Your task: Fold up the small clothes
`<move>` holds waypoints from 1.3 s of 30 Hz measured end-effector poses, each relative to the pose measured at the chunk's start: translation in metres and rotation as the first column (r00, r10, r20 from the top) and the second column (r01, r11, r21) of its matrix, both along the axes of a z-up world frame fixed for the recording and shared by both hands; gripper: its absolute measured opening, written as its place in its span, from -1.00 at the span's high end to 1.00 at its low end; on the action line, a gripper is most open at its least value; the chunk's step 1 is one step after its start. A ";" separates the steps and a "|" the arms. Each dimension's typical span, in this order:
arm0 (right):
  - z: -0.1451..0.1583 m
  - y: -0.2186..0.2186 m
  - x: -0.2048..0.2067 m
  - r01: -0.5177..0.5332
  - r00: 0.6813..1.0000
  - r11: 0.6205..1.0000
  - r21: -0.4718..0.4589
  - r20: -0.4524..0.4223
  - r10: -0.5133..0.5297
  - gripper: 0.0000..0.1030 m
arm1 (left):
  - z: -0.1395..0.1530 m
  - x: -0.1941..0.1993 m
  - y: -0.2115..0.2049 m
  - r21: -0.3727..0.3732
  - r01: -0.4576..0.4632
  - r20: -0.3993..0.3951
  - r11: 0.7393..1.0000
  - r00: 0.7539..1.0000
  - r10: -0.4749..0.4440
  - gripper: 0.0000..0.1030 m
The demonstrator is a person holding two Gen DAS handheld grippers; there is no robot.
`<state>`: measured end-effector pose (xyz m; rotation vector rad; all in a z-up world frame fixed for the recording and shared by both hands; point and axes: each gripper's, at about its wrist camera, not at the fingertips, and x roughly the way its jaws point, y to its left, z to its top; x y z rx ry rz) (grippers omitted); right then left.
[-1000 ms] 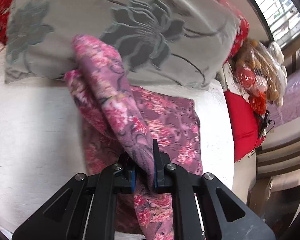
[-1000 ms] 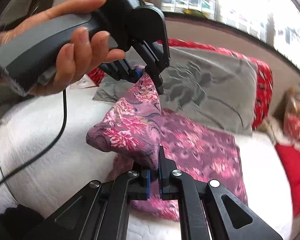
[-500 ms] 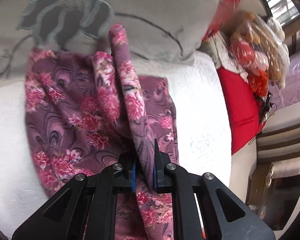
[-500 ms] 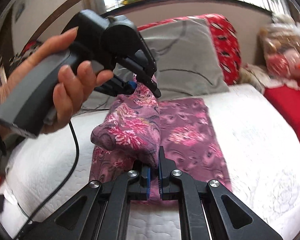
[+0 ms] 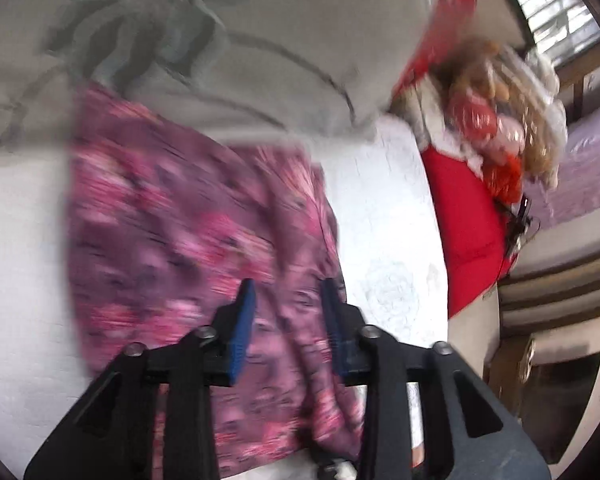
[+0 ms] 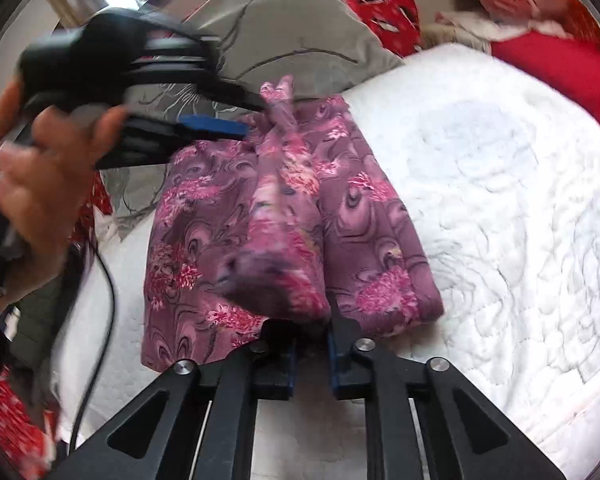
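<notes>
Our left gripper (image 5: 288, 312) has its jaws apart over the purple-and-pink floral fabric garment (image 6: 284, 208) on the white quilted bed (image 6: 500, 184). Our right gripper (image 6: 311, 340), jaws slightly parted around a fold, should release low and flat.

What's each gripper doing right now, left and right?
Left gripper: open, fingers apart over the floral garment, gripping nothing.
Right gripper: fingers slightly apart with a garment fold between; grip cannot be told.
</notes>
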<state>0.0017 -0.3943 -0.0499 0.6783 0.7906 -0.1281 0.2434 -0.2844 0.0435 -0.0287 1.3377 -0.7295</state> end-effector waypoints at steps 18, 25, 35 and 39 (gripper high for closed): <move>0.010 -0.081 0.163 -0.016 0.993 0.994 0.106 -0.114 0.028 0.00 | -0.039 0.037 0.126 -0.057 -0.180 -0.111 0.982 0.979 0.173 0.08; 0.037 -0.070 0.177 -0.091 0.996 0.983 -0.161 -0.035 0.086 0.88 | -0.042 0.029 0.114 -0.059 -0.174 -0.033 0.983 0.985 0.172 0.03; 0.023 -0.104 0.144 -0.041 0.998 0.994 0.096 -0.047 0.046 0.50 | -0.049 -0.006 0.139 -0.030 -0.154 -0.059 0.988 0.987 0.152 0.03; 0.012 -0.099 0.100 -0.075 0.996 0.983 0.170 -0.039 0.083 0.17 | -0.061 -0.036 0.143 -0.013 -0.145 -0.091 0.989 0.986 0.143 0.03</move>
